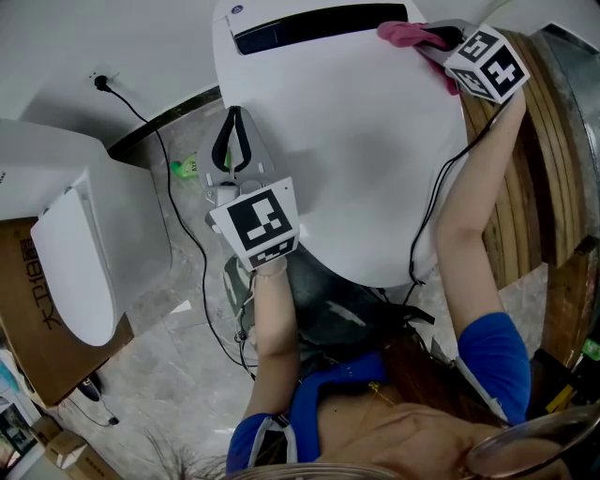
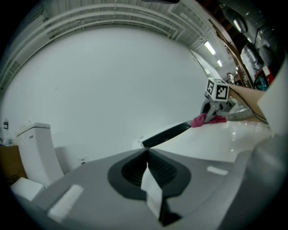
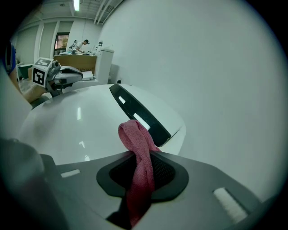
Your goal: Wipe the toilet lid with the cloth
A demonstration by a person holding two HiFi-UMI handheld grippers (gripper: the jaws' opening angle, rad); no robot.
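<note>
Toilet lid [image 1: 328, 141]: glossy white, with a black strip [image 1: 319, 26] at its 12 o'clock edge
Cloth [image 1: 403, 34]: plain pinkish red
Left tongs [image 2: 146, 155]: light grey, darker grey ribbed inside
Right tongs [image 3: 137, 157]: same greys
Marker cubes [image 1: 258, 225]: white with black square patterns
Sleeves [image 1: 492, 352]: blue
Floor [image 1: 178, 309]: pale grey, marbled
Second toilet [image 1: 75, 262], 9 o'clock: white
Cardboard box [image 1: 28, 319]: brown
Cable [image 1: 178, 225]: black

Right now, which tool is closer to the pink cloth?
Right. The right tool grips the cloth at the back of the lid; the left tool sits closed beside its left edge.
</note>
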